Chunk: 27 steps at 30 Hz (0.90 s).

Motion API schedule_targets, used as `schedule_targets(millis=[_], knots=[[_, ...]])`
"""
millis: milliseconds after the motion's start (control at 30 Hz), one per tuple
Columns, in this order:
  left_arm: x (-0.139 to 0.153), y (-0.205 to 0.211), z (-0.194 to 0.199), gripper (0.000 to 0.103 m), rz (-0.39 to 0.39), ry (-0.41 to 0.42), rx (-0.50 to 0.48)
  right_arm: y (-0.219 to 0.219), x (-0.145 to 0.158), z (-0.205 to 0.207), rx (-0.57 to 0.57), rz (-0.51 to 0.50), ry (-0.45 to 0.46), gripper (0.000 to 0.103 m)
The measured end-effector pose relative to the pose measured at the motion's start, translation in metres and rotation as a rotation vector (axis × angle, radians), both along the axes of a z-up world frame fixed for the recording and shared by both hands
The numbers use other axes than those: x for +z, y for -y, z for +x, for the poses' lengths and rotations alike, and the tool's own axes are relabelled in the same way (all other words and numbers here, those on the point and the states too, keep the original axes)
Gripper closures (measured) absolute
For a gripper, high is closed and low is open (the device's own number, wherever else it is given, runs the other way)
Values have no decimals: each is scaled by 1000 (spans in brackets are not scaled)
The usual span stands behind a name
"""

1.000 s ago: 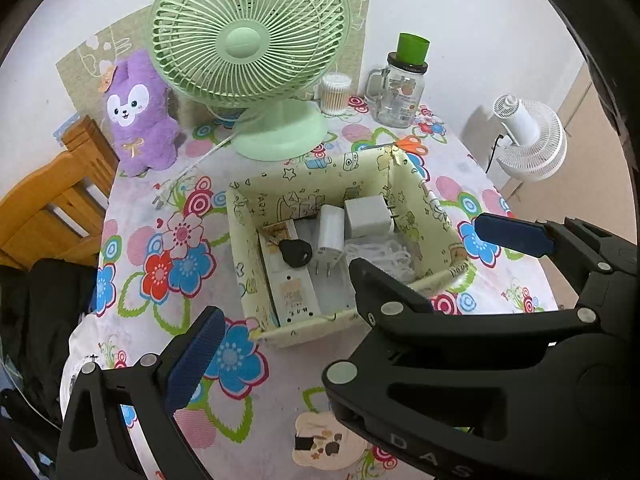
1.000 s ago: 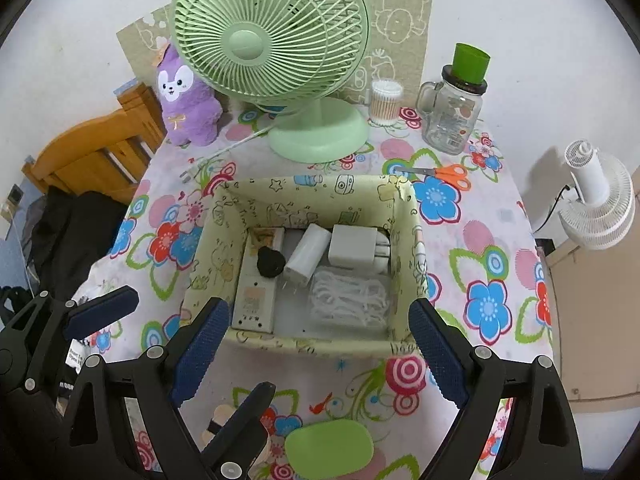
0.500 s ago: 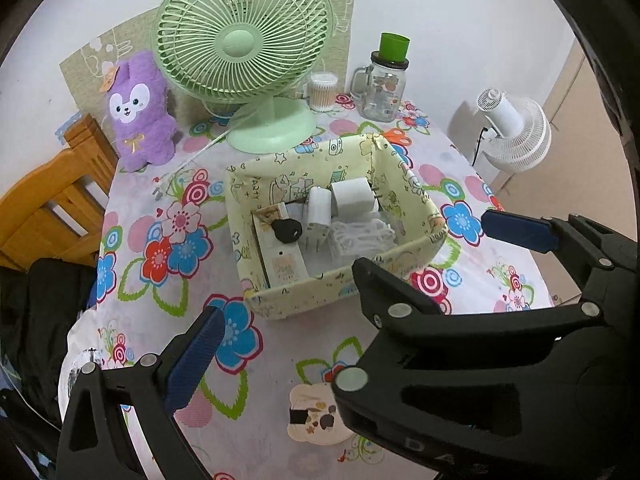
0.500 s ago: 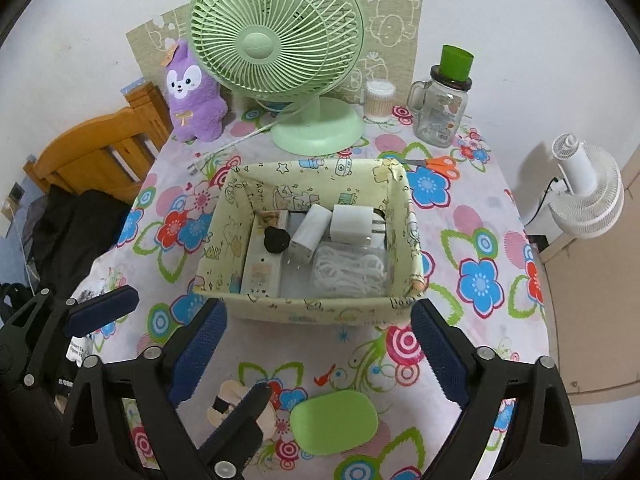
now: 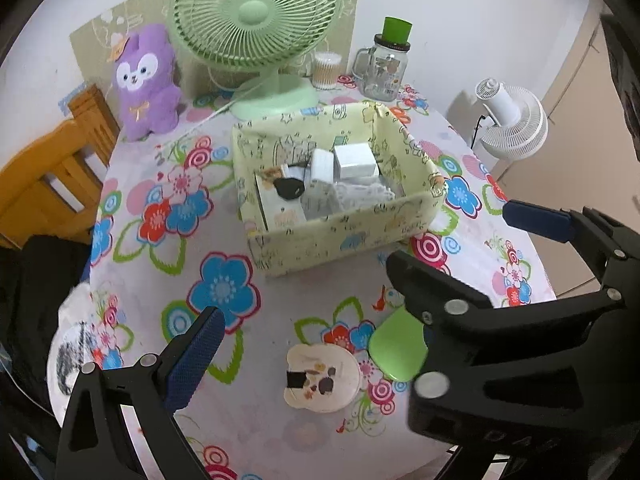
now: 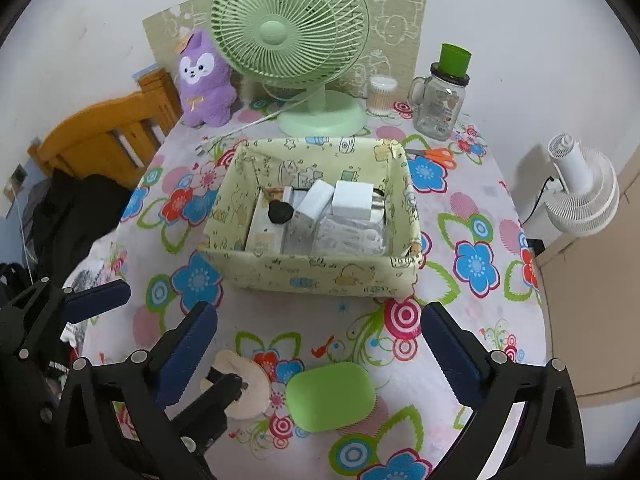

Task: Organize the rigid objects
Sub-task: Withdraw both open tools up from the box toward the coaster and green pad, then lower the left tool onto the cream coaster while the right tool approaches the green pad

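Box (image 6: 320, 272) holds chargers (image 6: 352, 200), cable (image 6: 352, 236), black key fob (image 6: 279, 212).

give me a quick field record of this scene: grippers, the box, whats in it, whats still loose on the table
left gripper: open, empty, above the table in front of the box
right gripper: open, empty
fabric box: pale yellow, mid-table
box contents: two white chargers, black key fob, white cable, flat white carton
loose near front edge: green case, cream round item, side by side
behind the box: green fan, purple plush, glass jar, orange scissors
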<state>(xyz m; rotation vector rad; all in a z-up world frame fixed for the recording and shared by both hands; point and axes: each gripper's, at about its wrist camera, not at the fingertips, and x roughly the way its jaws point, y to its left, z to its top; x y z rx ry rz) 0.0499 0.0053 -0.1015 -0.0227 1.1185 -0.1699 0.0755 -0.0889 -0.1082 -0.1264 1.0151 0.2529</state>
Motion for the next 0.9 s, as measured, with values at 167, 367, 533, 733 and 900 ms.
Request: schedule_targets(millis=[167,367,533,733,900], knots=[[-10,-1,-8,0,8,-9,38,5,-10,-4,22,6,-23,0],[-30,-2,-15,0,1,-46,64,6,-29,-8,54,-1,-58,0],[-47,1,-23,0,3,-51,55,4,-45,-12,94,-4,-75,0],[-59,3,-28,0,21,-50,32,6,-62,-14,104,-11,-106,0],[-73,1,-28,0,21,-76,33,9,-74,-15,100,-14,-119,0]])
